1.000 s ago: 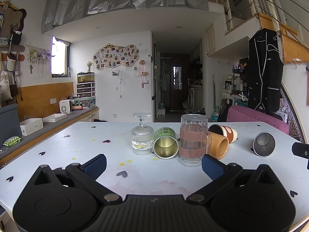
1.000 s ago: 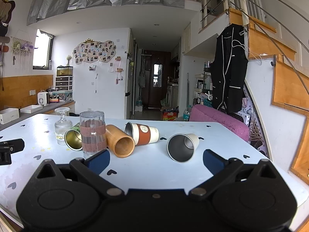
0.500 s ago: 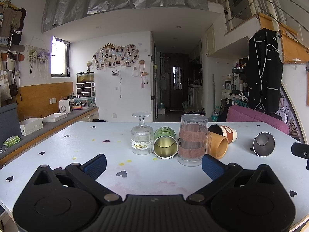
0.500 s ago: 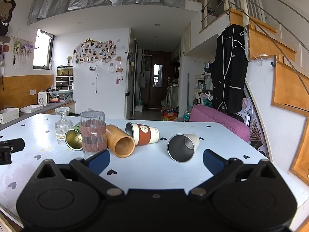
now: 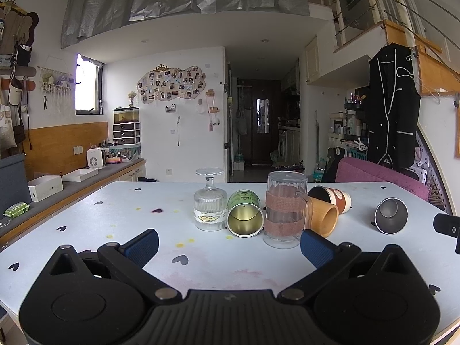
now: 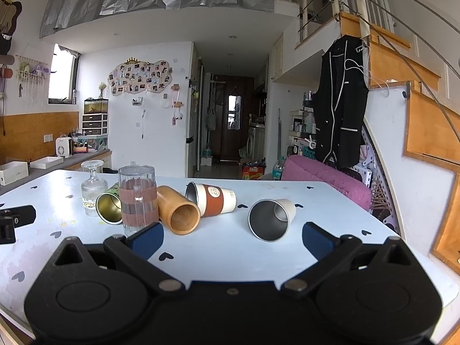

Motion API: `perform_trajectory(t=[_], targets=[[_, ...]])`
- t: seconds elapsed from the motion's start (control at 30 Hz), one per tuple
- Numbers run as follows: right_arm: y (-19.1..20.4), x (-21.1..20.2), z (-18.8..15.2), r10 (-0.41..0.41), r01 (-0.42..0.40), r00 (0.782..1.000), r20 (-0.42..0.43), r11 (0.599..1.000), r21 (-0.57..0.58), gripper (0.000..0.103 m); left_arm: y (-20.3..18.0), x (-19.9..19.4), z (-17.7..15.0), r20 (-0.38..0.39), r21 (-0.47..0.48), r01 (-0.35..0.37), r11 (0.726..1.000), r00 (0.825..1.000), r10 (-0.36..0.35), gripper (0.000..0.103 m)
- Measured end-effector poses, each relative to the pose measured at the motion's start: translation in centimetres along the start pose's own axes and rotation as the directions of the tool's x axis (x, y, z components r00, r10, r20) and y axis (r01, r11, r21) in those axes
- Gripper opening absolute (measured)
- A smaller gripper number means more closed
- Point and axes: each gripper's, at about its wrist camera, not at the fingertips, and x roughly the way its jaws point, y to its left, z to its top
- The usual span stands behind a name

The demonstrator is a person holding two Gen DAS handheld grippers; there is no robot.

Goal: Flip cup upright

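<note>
Cups lie in a bunch on the white table (image 5: 120,201) with little black hearts on it. Six of them sit in a row ahead of both grippers. The steel cup (image 6: 270,220) lies on its side, apart from the others, with its open mouth facing the right gripper (image 6: 232,237). It sits just ahead of that gripper, a bit to the right of the middle of the gap between the blue fingers (image 6: 317,240). The right gripper is spread wide and holds nothing. It is low over the table, level and pointing straight ahead. To the left of the steel cup lies a paper cup (image 6: 212,199) with an orange band, then a wooden cup (image 6: 179,214), both on their sides. The wooden cup touches a tall glass mug (image 6: 138,199) with a brown band, which stands mouth down. Beside the mug lies a green tin cup (image 5: 244,214) with a gold inside, its mouth facing the left gripper (image 5: 228,248). Next to it a ribbed stem glass (image 5: 210,202) stands upside down. The left gripper is spread wide too, with nothing in it, low and level. The tin cup and the glass mug sit just ahead of the gap between its blue fingers (image 5: 142,245), not touching them. In the left wrist view the steel cup is far to the right. A black jacket (image 6: 340,100) hangs by the stairs behind.
</note>
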Motion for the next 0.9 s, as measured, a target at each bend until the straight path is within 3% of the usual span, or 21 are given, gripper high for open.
perform_trajectory(t=[0.4,0.57,0.7,0.9], targets=[[-0.1,0.0,-0.1,0.0,0.0,1.0,-0.002,1.0,-0.002,0.103,0.1,0.1,-0.1,-0.009,0.0,0.015,1.0,1.0,-0.015,0.103],[0.0,0.0,-0.1,0.001,-0.001,1.0,-0.002,1.0,-0.002,0.103,0.0,1.8,-0.7,-0.057,-0.047,0.071,0.996,0.996,-0.074,0.103],[-0.1,0.1,-0.3,0.006,-0.006,1.0,-0.009,1.0,0.003,0.103,-1.4,4.1,-1.1,-0.074,-0.017,0.099,0.995,0.992,-0.099,0.101],[-0.6,0.1,-0.7,0.007,-0.007,1.0,-0.012,1.0,0.012,0.103,-3.1,7.1,-0.2,-0.019,-0.029,0.188,0.982,0.982,-0.189,0.095]])
